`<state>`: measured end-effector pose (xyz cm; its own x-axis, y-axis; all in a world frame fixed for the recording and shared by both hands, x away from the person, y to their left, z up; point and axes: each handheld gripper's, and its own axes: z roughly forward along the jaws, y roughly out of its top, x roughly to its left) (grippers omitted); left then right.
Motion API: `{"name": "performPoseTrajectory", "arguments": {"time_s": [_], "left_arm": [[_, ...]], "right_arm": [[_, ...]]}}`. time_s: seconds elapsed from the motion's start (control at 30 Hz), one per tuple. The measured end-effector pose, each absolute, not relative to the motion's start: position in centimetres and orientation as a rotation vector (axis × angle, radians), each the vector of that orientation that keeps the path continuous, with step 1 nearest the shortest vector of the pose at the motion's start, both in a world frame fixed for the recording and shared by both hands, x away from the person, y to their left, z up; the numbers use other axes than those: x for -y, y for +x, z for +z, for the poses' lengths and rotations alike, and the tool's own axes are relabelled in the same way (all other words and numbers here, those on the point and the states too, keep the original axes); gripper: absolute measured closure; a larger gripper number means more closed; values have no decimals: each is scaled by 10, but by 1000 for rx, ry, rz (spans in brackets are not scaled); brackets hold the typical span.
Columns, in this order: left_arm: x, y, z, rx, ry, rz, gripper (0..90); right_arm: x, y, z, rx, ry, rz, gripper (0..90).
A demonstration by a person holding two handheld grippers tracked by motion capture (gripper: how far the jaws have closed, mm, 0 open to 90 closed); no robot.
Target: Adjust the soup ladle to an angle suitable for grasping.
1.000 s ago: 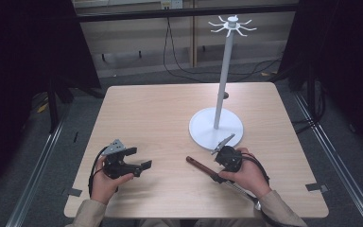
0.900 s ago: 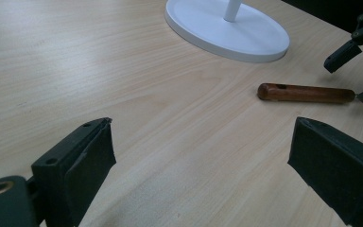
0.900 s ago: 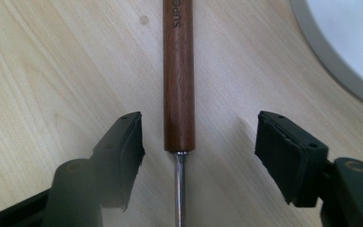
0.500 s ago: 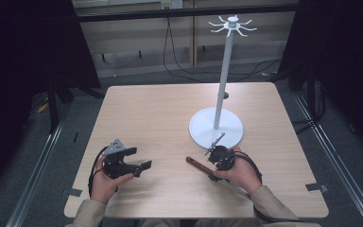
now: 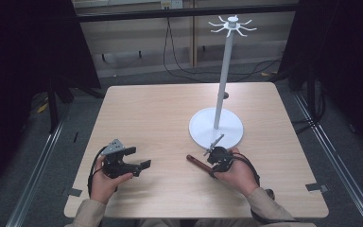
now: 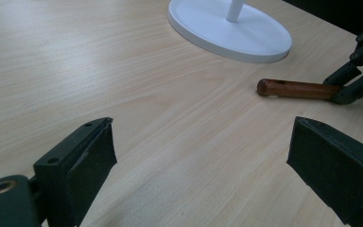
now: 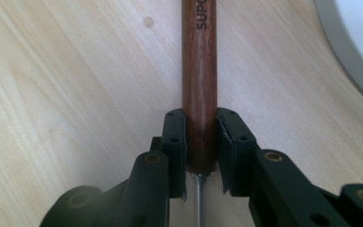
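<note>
R gripper [image 7: 201, 156] clamps a wooden-handled tool [image 7: 199, 71] lying on the table [image 5: 170, 109] beside the white stand's base [image 5: 216, 128], jaws closed on the handle near its metal shank, prob. for balance. L gripper [image 6: 203, 165] rests apart, jaws wide open, empty.

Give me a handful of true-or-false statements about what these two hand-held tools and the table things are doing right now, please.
1. The right gripper has its fingers closed on the wooden handle. True.
2. The left gripper holds the handle too. False: its fingers are wide apart with nothing between them.
3. The white stand lies tipped over. False: it stands upright on its round base.
4. The wooden handle rests low on the table, beside the stand's base. True.
5. Something hangs from the stand's top hooks. False: they are bare.
</note>
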<state>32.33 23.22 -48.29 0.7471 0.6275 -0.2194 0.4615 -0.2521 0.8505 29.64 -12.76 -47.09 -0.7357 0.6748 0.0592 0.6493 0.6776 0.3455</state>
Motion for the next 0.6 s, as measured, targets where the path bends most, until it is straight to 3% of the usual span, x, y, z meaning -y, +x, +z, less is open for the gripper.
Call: {"name": "performPoseTrajectory", "arguments": {"time_s": [0.6], "left_arm": [[-230, 325, -484, -846, 1883, 188, 80]], "right_arm": [[164, 286, -414, -2521, 1088, 1107, 754]]}}
